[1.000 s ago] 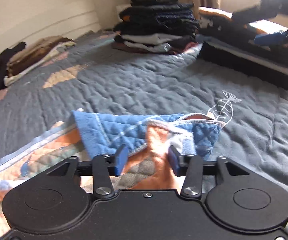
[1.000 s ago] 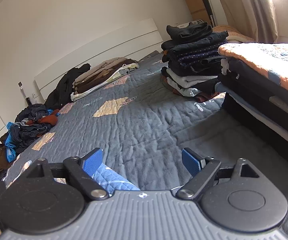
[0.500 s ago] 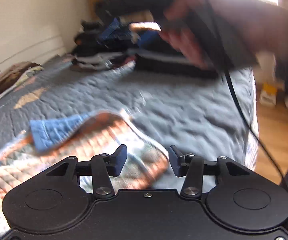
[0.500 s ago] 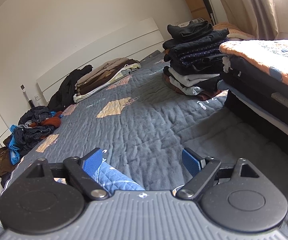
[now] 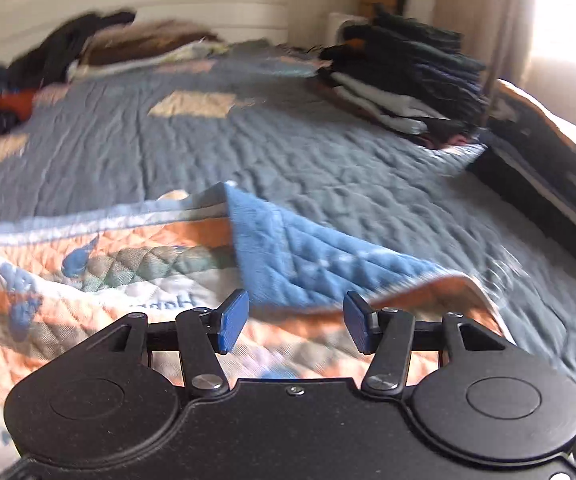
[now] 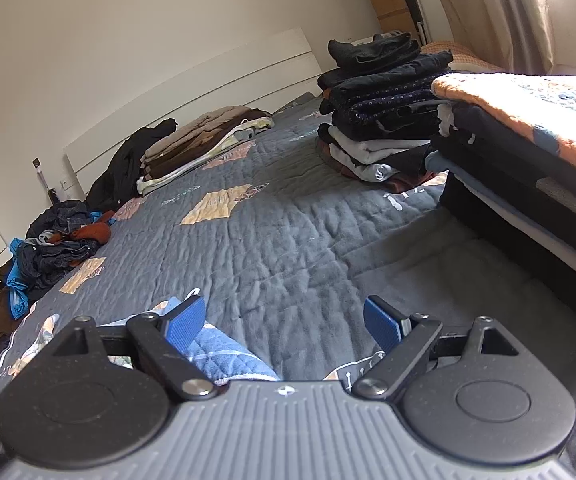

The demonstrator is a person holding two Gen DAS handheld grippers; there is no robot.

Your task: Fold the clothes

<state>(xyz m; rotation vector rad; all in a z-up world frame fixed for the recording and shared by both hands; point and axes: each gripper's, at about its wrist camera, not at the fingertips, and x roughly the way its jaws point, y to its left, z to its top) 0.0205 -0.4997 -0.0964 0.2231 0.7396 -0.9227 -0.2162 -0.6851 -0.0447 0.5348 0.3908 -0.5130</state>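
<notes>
Released quilt (image 5: 308,264), now beyond parted left jaws

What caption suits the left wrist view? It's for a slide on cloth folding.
Open left gripper hovering over a quilted orange-and-blue blanket, its blue corner flipped back, on a grey bedspread.

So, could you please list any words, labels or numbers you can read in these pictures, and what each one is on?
"Happ", mirrored and cut off by the left gripper: on the quilt.
Lettering on the tan patches of the bedspread: too small to read.
White marks on the bedspread near the folded stack: unreadable.
Nothing else is legible.
</notes>
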